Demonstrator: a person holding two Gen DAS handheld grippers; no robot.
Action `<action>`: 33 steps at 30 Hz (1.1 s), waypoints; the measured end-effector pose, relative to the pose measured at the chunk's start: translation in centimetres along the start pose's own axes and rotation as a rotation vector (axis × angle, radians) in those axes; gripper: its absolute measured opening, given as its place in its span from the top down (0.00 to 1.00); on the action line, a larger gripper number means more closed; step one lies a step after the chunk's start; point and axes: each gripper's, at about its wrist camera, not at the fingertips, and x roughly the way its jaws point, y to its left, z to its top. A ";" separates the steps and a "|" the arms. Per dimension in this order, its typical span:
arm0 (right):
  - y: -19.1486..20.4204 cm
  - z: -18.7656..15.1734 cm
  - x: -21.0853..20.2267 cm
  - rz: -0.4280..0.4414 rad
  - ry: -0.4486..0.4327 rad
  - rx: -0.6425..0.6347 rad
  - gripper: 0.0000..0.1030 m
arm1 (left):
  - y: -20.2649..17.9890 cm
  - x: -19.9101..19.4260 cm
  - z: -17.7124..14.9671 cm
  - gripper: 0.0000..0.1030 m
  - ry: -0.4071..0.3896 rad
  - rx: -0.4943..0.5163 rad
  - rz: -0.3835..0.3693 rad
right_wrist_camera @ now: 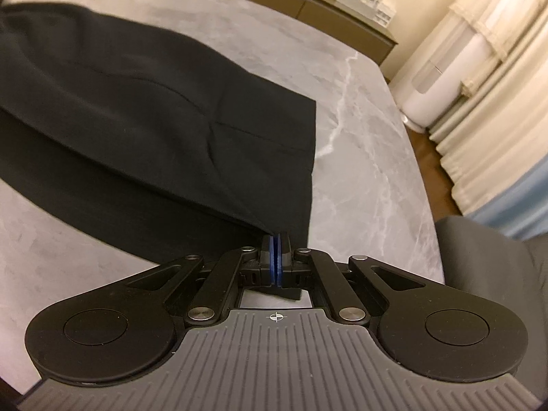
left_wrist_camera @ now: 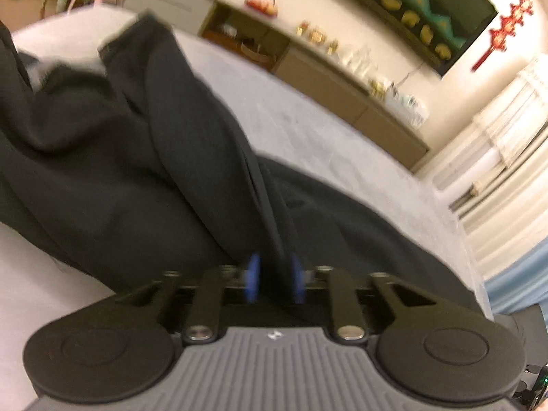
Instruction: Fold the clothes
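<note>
Bench (right_wrist_camera: pixel 359 157): grey marble top, pale veins; carries the garment.
Garment (right_wrist_camera: pixel 144 109): black cloth, spread over the bench with soft folds, a straight hem toward the right edge; in the left view it bunches into a raised ridge.
Left gripper (left_wrist_camera: pixel 274 282): jaws slightly apart, a fold of black cloth between the blue pads.
Right gripper (right_wrist_camera: pixel 276 257): jaws together, clamped on the garment's near corner.
</note>
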 end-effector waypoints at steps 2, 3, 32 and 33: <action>-0.5 0.3 0.1 -0.004 0.031 -0.014 0.87 | 1.0 -2.9 0.4 0.61 -0.087 -0.013 -0.009; -0.8 0.6 -0.3 -0.019 0.046 -0.006 0.75 | 1.6 -4.3 0.7 0.53 -0.131 -0.021 -0.012; 48.1 35.1 -10.6 0.553 -0.486 -0.296 0.05 | 21.0 -11.7 2.1 0.81 -0.178 -0.560 0.230; 49.2 36.5 -9.2 0.529 -0.455 -0.306 0.05 | 20.6 -11.6 2.3 0.79 -0.188 -0.547 0.239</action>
